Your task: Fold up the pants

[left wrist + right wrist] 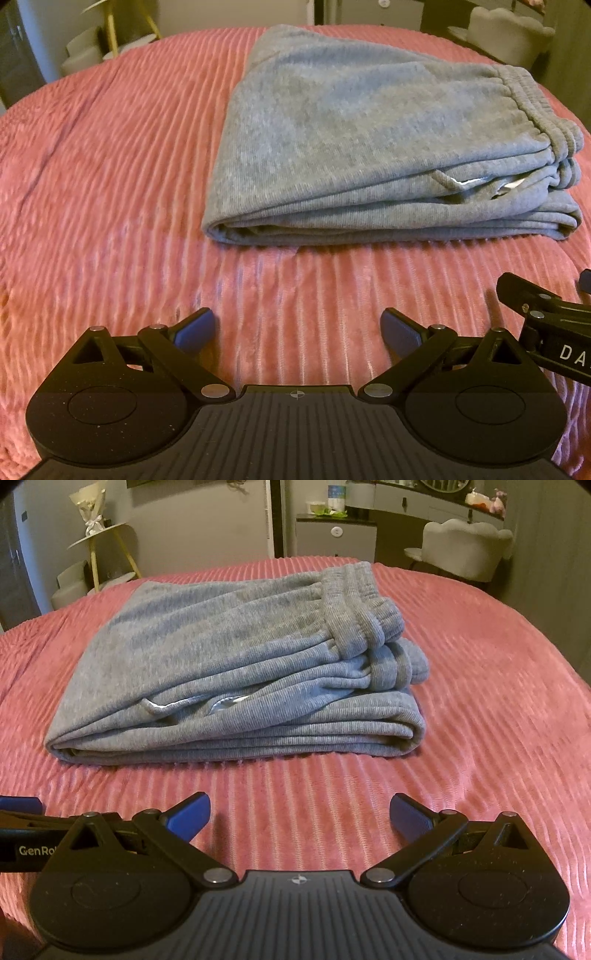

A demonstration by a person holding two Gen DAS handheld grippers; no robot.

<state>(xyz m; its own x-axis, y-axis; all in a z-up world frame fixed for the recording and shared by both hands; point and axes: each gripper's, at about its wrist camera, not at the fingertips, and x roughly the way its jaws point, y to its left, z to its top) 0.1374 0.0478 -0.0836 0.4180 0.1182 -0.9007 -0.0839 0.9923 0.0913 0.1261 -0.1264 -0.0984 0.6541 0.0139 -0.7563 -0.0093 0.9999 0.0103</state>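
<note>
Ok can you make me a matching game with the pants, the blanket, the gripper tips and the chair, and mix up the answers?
Things:
1. pants
2. bedspread
3. left gripper fingertips
4. chair

Answers:
A. pink and ribbed
B. pale, behind the bed
C. grey, folded in a stack
D. blue, spread apart

Pairs: 1-C, 2-A, 3-D, 4-B
</note>
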